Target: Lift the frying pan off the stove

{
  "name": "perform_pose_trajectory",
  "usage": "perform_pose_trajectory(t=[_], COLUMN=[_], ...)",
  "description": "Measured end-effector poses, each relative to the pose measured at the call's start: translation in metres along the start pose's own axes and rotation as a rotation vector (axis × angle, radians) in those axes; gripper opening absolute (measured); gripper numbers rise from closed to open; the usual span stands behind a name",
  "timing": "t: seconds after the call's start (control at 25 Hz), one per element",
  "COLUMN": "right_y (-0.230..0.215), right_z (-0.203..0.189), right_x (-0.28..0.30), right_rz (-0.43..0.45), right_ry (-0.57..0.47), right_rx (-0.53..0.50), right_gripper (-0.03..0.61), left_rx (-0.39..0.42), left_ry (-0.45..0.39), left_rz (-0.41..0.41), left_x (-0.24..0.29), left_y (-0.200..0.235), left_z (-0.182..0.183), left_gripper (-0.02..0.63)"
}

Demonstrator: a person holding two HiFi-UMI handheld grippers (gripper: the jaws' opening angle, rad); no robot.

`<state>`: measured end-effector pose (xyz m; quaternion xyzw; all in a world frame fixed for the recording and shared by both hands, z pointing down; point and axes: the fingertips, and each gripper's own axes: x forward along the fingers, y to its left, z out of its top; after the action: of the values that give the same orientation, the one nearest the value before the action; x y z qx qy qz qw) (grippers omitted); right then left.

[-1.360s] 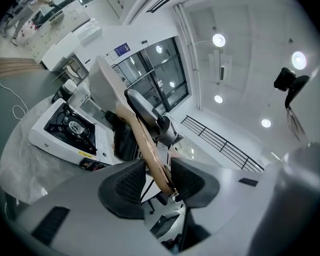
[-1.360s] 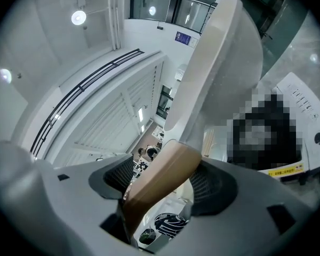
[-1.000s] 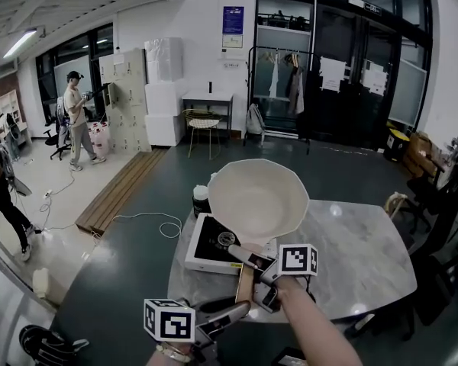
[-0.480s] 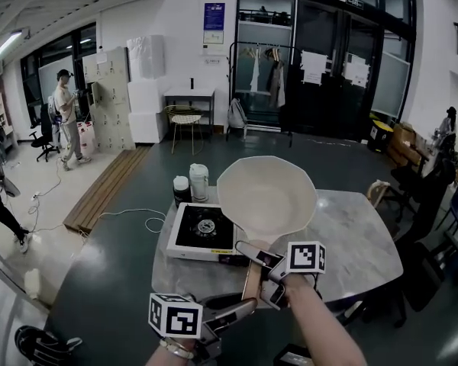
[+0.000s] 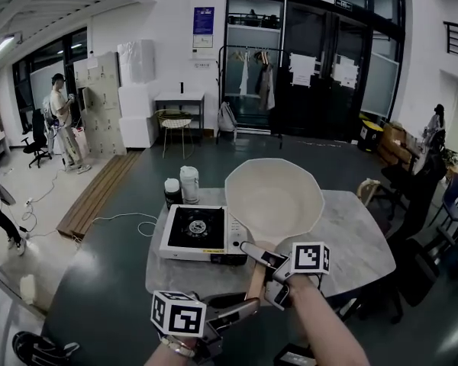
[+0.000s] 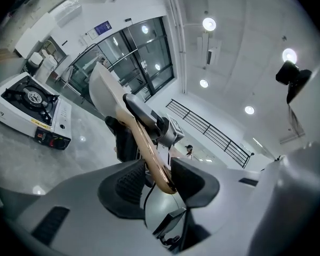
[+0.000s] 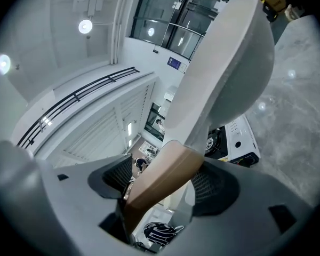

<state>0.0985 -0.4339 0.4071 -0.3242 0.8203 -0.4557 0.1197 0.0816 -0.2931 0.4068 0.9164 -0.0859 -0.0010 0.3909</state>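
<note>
1. The frying pan (image 5: 275, 197) is held in the air, tilted with its pale bowl facing up and towards the camera. It is clear of the stove (image 5: 195, 231) and off to that stove's right, above the table (image 5: 359, 242).
2. The burner is seen bare in the head view, with nothing resting on it, so the lift itself is judged done.
3. The wooden handle (image 5: 253, 282) is gripped at two places. The right gripper (image 5: 266, 265) is closed on it nearer the bowl, and in the right gripper view both ribbed pads are pressed against the wood.
4. The left gripper (image 5: 240, 309) is closed on the handle's free end. In the left gripper view the rounded tip is seen between the two pads, with little or no gap on either side.
5. What is left is judged small — the pan needs only to be kept steady, or carried somewhere and set down. No landing place is named in the task.
6. Two jars (image 5: 181, 189) are seen standing just behind the stove, well apart from the pan.
7. The pan's tilt is judged the one risk — its weight sits far from both grips.
</note>
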Motion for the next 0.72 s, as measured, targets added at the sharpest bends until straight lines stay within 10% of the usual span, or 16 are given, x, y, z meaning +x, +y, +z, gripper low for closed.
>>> perform_pose_trajectory(t=[0.72], right_y=[0.009], right_z=[0.004], right_x=[-0.015], right_rz=[0.014], right_ry=[-0.01], right_rx=[0.0], right_gripper=[0.334], left_rx=[0.038], left_ry=[0.024], left_rz=[-0.013], left_x=[0.009], left_y=[-0.013], left_z=[-0.003], left_gripper=[0.164])
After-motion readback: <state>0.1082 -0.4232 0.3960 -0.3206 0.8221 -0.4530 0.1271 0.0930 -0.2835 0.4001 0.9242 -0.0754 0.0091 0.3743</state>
